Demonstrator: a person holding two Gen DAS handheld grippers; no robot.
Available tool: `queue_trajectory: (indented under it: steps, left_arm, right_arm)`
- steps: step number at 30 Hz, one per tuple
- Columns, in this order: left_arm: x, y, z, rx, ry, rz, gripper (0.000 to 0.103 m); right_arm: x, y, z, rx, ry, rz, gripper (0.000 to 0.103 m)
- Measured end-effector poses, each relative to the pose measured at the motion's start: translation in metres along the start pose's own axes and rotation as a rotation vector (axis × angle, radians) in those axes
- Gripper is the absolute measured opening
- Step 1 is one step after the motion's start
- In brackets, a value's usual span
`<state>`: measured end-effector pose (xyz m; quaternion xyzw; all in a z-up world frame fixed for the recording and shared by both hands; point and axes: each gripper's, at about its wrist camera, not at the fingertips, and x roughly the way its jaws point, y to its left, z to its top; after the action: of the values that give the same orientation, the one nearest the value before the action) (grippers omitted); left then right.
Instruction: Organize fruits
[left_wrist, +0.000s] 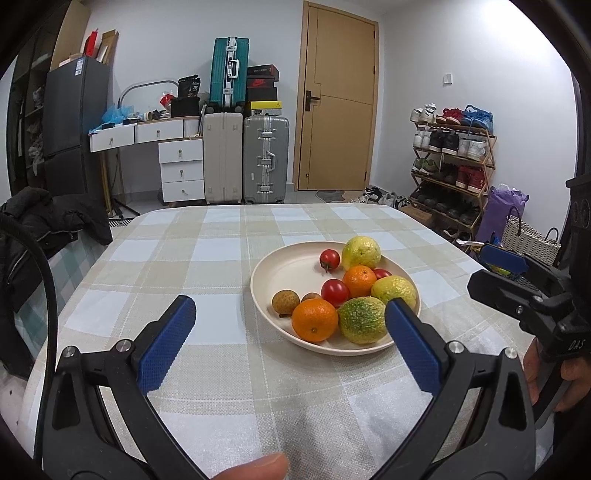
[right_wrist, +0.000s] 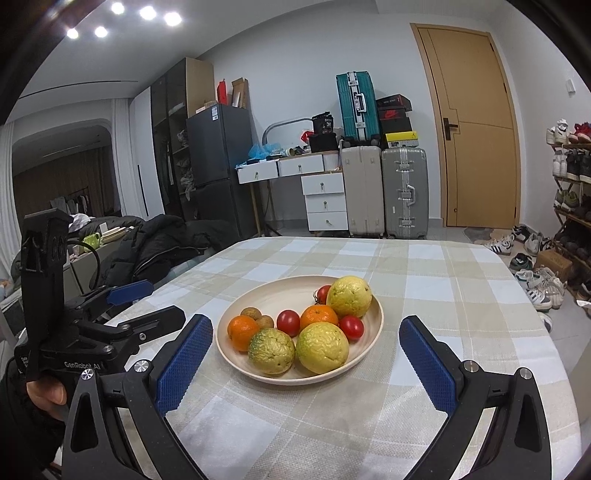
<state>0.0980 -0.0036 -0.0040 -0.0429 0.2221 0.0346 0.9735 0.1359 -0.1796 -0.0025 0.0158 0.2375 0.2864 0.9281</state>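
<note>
Fruits sit piled in a cream plate (right_wrist: 373, 332) on the checked tablecloth (right_wrist: 443, 288), a little toward the near side of the table. In the plate we count three bumpy yellow-green fruits: one at the far right (right_wrist: 349, 297), one at the near middle (right_wrist: 322, 348), and a greener one at the near left (right_wrist: 271, 350). Two oranges lie among them, one on the left (right_wrist: 242, 332) and one in the centre (right_wrist: 318, 316). Three small tomatoes show as well, one in the middle (right_wrist: 288, 322), one to the right (right_wrist: 351, 327), and one at the far side (right_wrist: 324, 293), partly hidden behind the far yellow fruit. Two small brown fruits (right_wrist: 258, 317) rest at the left rim, touching each other. Our left gripper (left_wrist: 290, 317) hovers near the plate's left side with its blue pads spread wide and nothing between them. Our right gripper (right_wrist: 306, 336) is also spread wide, empty, framing the plate from the near side.
</note>
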Motion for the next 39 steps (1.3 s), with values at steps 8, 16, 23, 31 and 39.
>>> queue_trajectory:
  steps: [8, 16, 23, 31, 39]
  left_arm:
    - [-0.0043, 0.0, -0.0001, 0.004, -0.009, -0.002, 0.102]
    - [-0.0058, -0.001, 0.0, -0.002, -0.009, 0.0, 0.102]
    - [-0.0065, -0.0016, 0.0, -0.003, -0.01, 0.005, 0.102]
    - [-0.0036, -0.0011, 0.0006, -0.007, -0.01, 0.003, 0.102]
    - [-0.0029, -0.0004, 0.0017, -0.013, -0.009, 0.009, 0.102]
  right_arm:
    - [-0.0002, 0.0012, -0.0004, -0.001, 0.003, -0.006, 0.103]
    - [-0.0019, -0.0016, -0.0007, 0.011, -0.004, -0.005, 0.103]
    - [-0.0036, -0.0033, -0.0003, 0.02, -0.014, -0.007, 0.103]
    - [-0.0063, -0.0026, -0.0014, 0.021, -0.018, -0.01, 0.103]
    - [-0.0059, -0.0022, -0.0015, 0.02, -0.019, -0.01, 0.103]
